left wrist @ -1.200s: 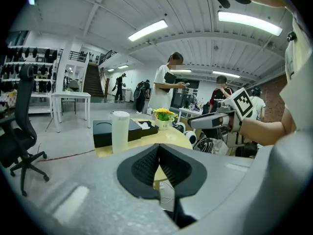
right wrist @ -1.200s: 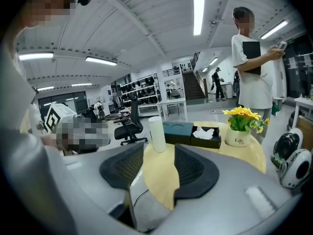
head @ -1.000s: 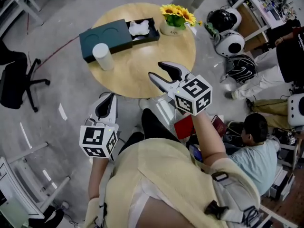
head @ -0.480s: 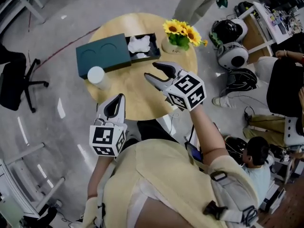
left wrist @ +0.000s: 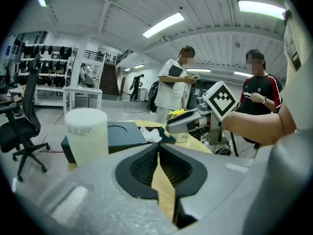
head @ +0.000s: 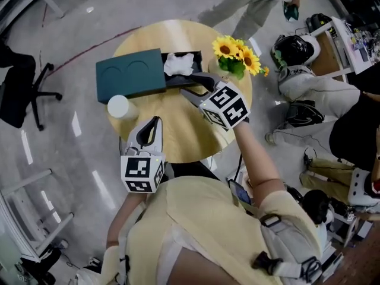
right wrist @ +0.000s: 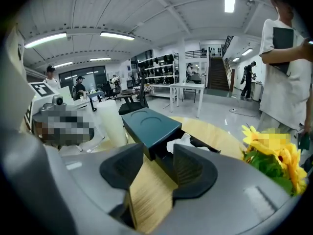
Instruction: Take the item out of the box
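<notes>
The right tool [head: 181,85] has advanced across the table [head: 184,129] to the box [head: 130,76]'s open end.

Round table [head: 178,120] bears box [head: 130,76], cup [head: 120,107], flowers [head: 237,55] (potted).

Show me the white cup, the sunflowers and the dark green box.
white cup [head: 120,107], head view, its round top.
sunflowers [head: 236,53], head view, a yellow bloom.
dark green box [head: 130,76], head view, its top face.

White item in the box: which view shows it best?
Head view: it looks down into the open box, showing the white item from above. The left gripper view shows only a low sliver; the right gripper view, a part.
</notes>
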Tool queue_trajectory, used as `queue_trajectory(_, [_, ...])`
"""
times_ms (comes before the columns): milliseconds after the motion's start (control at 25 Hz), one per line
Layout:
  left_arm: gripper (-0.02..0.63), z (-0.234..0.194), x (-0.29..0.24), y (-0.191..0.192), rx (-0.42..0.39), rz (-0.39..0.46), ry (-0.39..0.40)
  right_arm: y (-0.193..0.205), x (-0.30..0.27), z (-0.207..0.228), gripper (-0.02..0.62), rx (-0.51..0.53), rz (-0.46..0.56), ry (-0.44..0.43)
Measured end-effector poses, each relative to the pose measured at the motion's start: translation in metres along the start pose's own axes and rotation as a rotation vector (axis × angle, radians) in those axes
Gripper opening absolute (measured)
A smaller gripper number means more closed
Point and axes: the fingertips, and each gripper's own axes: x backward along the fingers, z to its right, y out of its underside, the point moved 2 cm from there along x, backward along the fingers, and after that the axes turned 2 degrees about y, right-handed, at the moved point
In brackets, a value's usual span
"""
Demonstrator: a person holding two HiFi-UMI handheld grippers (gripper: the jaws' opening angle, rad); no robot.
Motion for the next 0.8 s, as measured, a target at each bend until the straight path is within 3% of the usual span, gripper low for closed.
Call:
queue_trajectory(320, [0.009, -0.001, -0.02, 0.007, 0.032, -0.002, -0.057, 0.006, -0.034, 0.021, 0.181, 0.06, -0.079, -0.046])
queue_trajectory(800, [0.008, -0.006, -0.039, 0.014, 0.055, -0.018, -0.103, 0.023, -0.082, 0.034, 0.164, 0.308, -0.328, -0.132])
